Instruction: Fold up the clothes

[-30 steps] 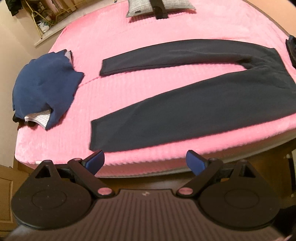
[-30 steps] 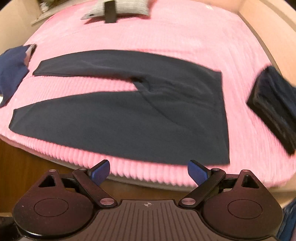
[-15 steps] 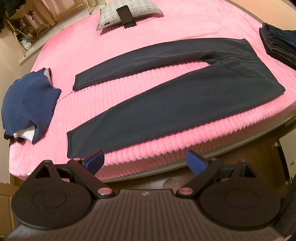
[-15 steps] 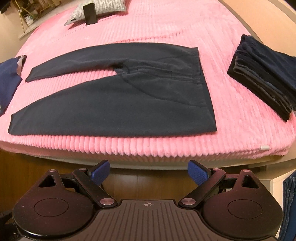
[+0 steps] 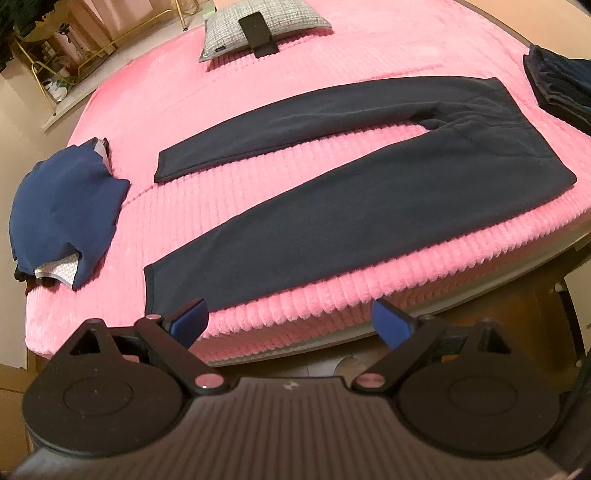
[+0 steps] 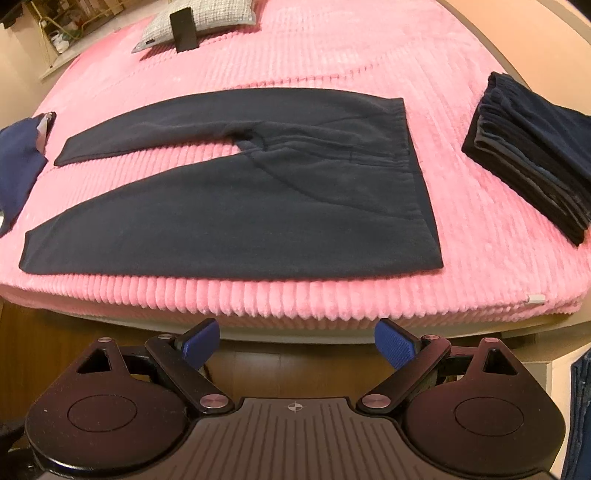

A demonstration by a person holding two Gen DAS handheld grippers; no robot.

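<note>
Two grippers, left gripper and right gripper, gape empty; one pair of trousers, perhaps six folded garments.

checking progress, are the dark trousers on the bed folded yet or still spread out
Spread out, not folded. The trousers lie flat on the pink blanket, both legs apart at full length.

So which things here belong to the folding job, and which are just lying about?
Job: dark trousers spread flat; folded dark stack; blue garment; left gripper and right gripper, both open.
Lying about: grey pillow; black phone.
</note>
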